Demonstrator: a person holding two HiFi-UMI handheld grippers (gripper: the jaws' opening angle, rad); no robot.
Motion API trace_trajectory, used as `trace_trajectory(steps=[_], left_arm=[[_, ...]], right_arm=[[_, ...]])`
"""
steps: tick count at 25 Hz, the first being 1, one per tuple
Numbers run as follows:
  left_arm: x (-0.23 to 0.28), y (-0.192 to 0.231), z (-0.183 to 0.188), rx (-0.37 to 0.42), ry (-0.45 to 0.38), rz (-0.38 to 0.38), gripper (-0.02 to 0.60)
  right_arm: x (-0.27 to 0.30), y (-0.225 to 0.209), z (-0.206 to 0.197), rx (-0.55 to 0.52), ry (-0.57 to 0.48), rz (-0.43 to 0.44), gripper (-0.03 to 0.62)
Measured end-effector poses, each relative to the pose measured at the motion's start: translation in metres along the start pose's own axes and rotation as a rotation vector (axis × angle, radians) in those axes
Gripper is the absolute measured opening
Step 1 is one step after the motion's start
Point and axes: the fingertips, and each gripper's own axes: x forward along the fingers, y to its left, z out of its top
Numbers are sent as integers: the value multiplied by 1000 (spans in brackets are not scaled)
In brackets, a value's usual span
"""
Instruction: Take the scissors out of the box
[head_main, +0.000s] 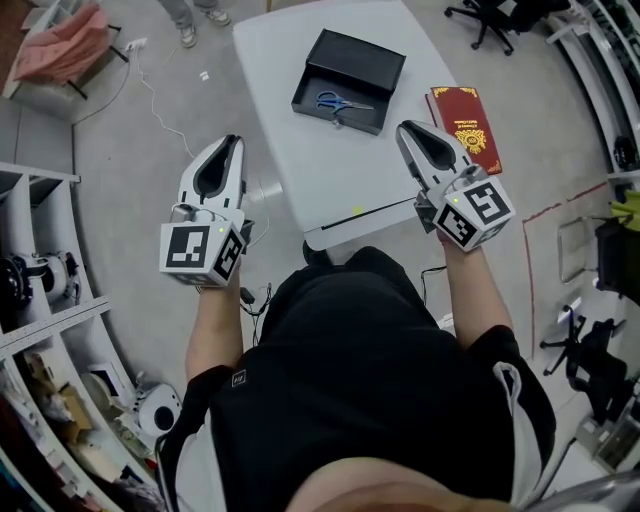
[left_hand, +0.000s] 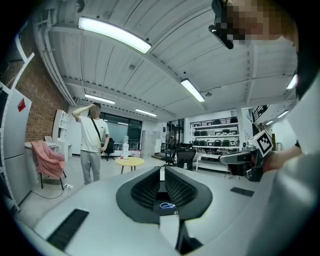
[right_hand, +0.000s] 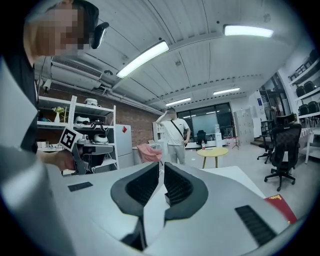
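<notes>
A black box (head_main: 365, 75) sits open on a white table (head_main: 300, 170), and the scissors (head_main: 341, 103) lie flat on the floor of the box, close to its near wall, blue handles toward the box's left side. Neither tool touches them. The left gripper (head_main: 233, 142) hangs to the near left of the box, well apart from it and out past the table's edge, over the grey floor. Its jaws are clenched to a thin slit with nothing held in them. The right gripper (head_main: 404, 128) points at the box from the near right, its tip just beside the box's near right corner but not touching it. Its jaws are likewise pressed together on nothing. A red book (head_main: 470, 115) lies on the table to the right of the box, a little apart from it. Well beyond the box, across the room, a person in a white shirt (left_hand: 92, 140) stands with one arm raised to the head, near a small round yellow table (left_hand: 129, 161).
</notes>
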Motion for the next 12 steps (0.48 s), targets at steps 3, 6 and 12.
trace_trajectory(steps=[3, 6, 12], left_arm=[[10, 13, -5, -19, 6, -5, 41], [17, 23, -8, -29, 11, -5, 41], [36, 34, -12, -42, 21, 16, 41]], right_arm=[[21, -3, -3, -15, 30, 2, 32], [40, -7, -7, -37, 63, 11, 32], [81, -25, -16, -96, 150, 67, 52]])
